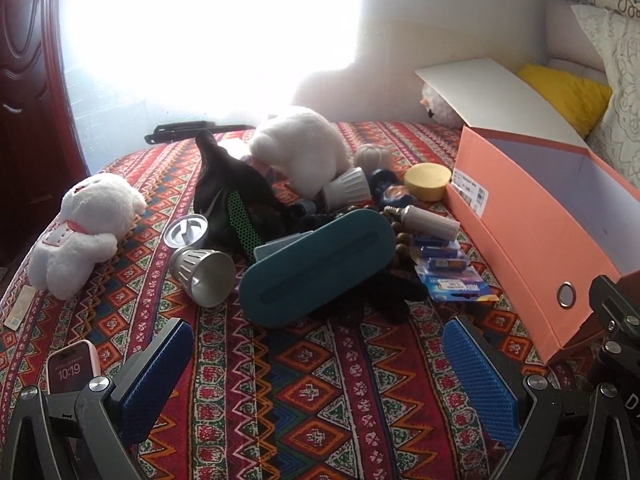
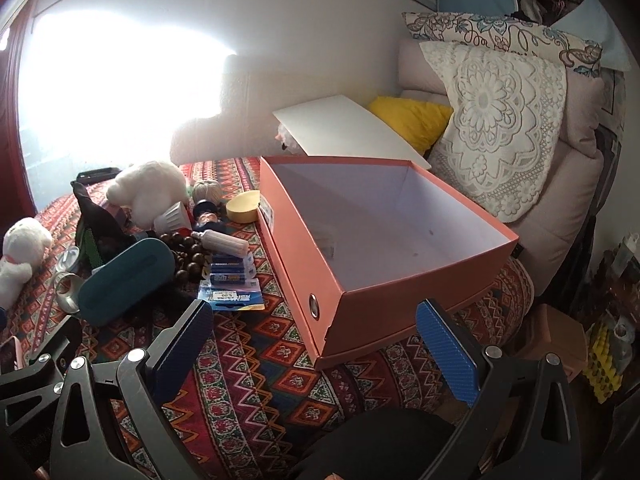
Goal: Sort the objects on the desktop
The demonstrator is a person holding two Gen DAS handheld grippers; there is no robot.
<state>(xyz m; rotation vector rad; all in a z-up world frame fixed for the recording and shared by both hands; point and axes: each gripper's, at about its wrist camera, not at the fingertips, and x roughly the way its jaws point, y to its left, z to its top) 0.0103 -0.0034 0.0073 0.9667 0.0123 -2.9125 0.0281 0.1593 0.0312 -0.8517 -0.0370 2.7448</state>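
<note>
Grippers first: we have the left gripper spread as wide as it goes, blue pads apart, nothing between them, hovering over bare patterned cloth. Right gripper is the same, jaws wide, holding and touching nothing.

Ahead of our left gripper sits the pile. Nearest is a teal case, tilted, resting on something black. Just left of it a metal cup lies on its side, with a round metal lid behind it. Further left, well apart, a white plush toy. A second, bigger white plush is at the back of the pile, with a black bag beside it. Right of the case: a battery pack, a light bulb and wooden beads. A yellow round tin sits behind those, touching or nearly touching the box.

Orange box is open, right of the pile, directly ahead of our right gripper, its near corner between the right pads in view but not touched. Its inside looks almost bare.

Phone lies just left of the left gripper's left finger.
</note>
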